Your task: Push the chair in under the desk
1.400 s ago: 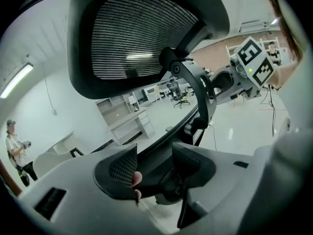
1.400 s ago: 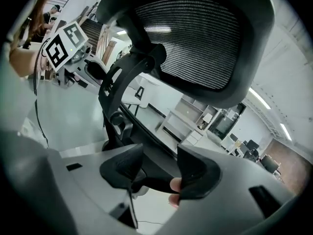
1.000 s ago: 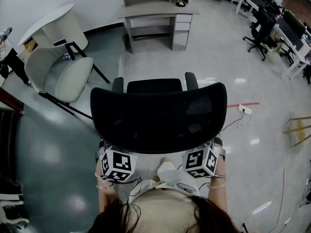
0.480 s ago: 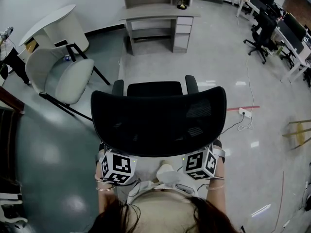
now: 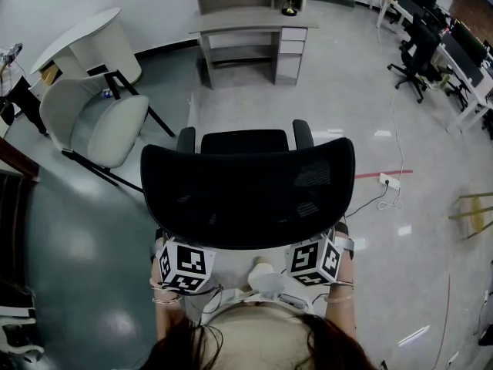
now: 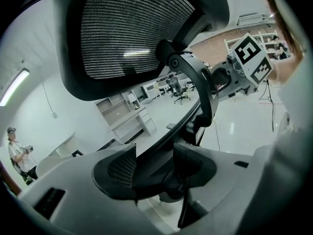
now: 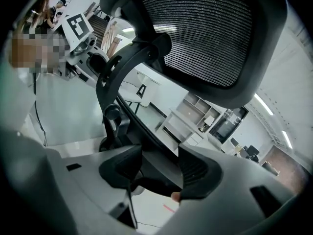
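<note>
Open floor (image 5: pixel 246 106) lies between the chair (image 5: pixel 246 195) and the desk (image 5: pixel 250 19); a white armchair (image 5: pixel 108 126) stands off left.

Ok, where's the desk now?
In the head view the grey desk stands at top centre, straight ahead of the black office chair and apart from it, right of the white chair.
</note>
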Demonstrator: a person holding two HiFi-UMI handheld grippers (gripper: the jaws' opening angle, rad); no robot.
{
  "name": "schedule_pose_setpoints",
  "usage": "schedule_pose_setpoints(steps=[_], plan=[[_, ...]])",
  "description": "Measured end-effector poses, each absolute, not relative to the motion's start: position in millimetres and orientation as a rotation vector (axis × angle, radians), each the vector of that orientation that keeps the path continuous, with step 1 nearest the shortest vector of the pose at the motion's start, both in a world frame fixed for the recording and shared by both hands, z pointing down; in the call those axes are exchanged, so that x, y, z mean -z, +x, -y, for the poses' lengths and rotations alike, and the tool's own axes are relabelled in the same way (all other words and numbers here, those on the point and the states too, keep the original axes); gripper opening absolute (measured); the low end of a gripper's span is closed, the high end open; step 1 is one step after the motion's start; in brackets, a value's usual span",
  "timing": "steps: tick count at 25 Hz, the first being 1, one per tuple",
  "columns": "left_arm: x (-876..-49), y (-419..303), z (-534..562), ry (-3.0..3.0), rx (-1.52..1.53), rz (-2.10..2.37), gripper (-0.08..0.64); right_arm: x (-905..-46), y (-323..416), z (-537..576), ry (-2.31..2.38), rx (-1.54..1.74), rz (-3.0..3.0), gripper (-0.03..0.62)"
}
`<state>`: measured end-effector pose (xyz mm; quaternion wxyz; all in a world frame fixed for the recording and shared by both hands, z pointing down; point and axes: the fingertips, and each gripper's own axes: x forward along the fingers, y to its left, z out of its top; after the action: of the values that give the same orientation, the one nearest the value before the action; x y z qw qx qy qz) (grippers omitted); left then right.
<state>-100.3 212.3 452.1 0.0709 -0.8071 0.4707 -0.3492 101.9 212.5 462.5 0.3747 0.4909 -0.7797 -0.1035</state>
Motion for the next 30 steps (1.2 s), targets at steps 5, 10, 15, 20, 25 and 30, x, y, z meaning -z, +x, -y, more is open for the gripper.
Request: schedule_pose_setpoints(steps=[5, 10, 15, 20, 25, 30], plan=[[-452, -103, -197, -2.404, 1.052, -1.424, 0.221, -462, 100, -196, 1.266, 0.274, 1.994, 0.216], [-453, -103, -181, -2.397, 1.032, -1.435, 0.221, -462, 101, -178, 1.25, 0.276, 1.99, 0.216], [-450, -106, -165, -2.4, 1.008, -1.447, 0.221, -460, 98, -162, 1.245, 0.28, 1.989, 0.216], [-447, -106, -150, -2.407, 1.013, -1.458, 0.221, -458, 96, -146, 1.241, 0.294, 1.989, 0.216], [-447, -112, -134, -2.399, 0.999, -1.453, 0.221, -457, 92, -130, 1.245, 0.298, 1.974, 0.216], [-446, -113, -122, -2.397, 0.994, -1.43, 0.221, -457, 92, -117, 1.277, 0.262, 1.963, 0.216]])
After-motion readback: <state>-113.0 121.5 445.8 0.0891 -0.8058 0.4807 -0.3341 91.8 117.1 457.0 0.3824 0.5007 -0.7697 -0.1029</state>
